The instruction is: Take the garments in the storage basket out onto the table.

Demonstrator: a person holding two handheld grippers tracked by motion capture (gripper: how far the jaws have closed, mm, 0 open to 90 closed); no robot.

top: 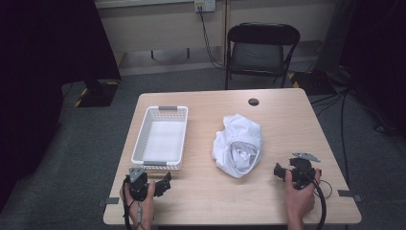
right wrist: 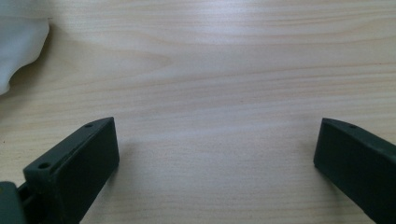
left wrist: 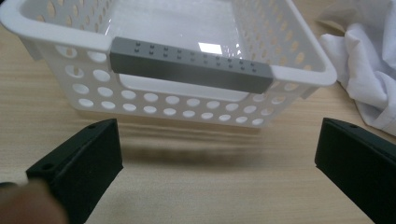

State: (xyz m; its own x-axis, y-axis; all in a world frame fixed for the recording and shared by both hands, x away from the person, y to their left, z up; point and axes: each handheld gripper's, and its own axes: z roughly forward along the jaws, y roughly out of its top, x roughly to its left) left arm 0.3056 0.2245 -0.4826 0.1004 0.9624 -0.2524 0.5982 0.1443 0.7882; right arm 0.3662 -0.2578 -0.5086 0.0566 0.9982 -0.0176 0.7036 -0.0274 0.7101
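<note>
My left claw [left wrist: 217, 158]: jaws spread wide, holding nothing, low over the table [top: 201, 201] just in front of the basket's near end.
My right claw [right wrist: 217, 163]: jaws wide apart, nothing between them but bare wood.
Baskets: one, white, perforated [top: 160, 139], with two grey handles, one at each end.
Cloths: one crumpled white cloth [top: 238, 145], lying between basket and right claw, touching neither.
Chairs: one black folding chair [top: 261, 50] beyond the table.

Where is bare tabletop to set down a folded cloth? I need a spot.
Free: the strip between the white basket and the crumpled white cloth, the far edge around the cable hole, and the near edge between the left gripper and right gripper. Crowded: the basket's near end, beside the left gripper.
</note>
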